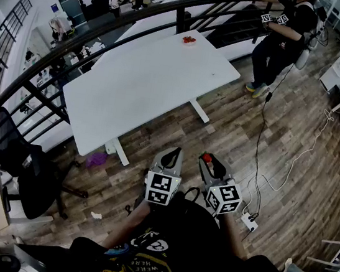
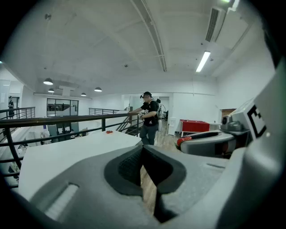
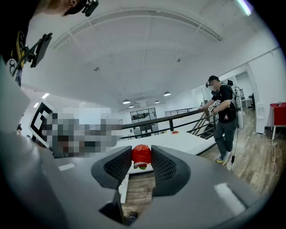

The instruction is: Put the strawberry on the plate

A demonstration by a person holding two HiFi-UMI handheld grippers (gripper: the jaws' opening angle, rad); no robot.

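A red strawberry (image 3: pixel 141 153) with a bit of green at its base sits between the dark ribbed pads of my right gripper (image 3: pixel 141 158), which is shut on it. In the head view that gripper (image 1: pixel 211 164) is held close to my body over the wooden floor, red showing at its tip. My left gripper (image 1: pixel 168 158) is beside it; in its own view the left gripper (image 2: pixel 143 154) has its jaws closed together with nothing between them. On the far end of the white table (image 1: pixel 146 79) lies a small red thing (image 1: pixel 189 40), too small to make out.
A black railing (image 1: pixel 109 35) runs behind the table. Another person (image 1: pixel 285 29) stands at the railing beyond the table's far right corner. A black office chair (image 1: pixel 19 158) is at the left, a white cable (image 1: pixel 291 168) and power strip (image 1: pixel 249 221) on the floor at the right.
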